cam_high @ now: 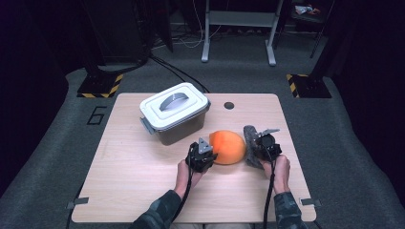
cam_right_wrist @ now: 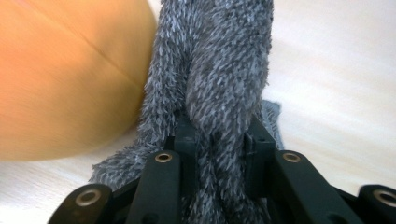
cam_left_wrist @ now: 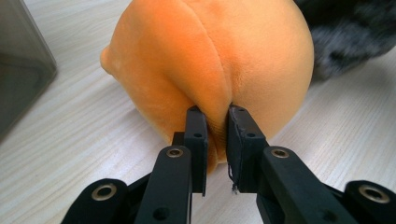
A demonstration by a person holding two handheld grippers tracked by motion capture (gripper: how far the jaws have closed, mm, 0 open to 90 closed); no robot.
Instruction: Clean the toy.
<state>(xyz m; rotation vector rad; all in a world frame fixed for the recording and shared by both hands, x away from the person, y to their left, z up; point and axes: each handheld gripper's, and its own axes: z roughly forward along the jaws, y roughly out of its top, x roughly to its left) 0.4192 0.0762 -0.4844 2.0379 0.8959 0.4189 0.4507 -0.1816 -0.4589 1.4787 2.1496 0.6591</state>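
Table [cam_high: 133,191] fills the centre of the high view; lidded box [cam_high: 175,112] upper left of centre. Orange plush [cam_high: 228,147] at centre, grey fuzzy cloth [cam_high: 251,138] touching its right. Left gripper [cam_high: 203,157] pinches a plush fold; right gripper [cam_high: 265,145] clamps the cloth.

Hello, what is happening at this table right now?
A person works at a wooden table with a tool in each hand. The left tool is shut on a fold of an orange plush toy. The right tool is shut on a grey fuzzy fabric piece that lies against the toy. A lidded plastic container stands behind, closed.
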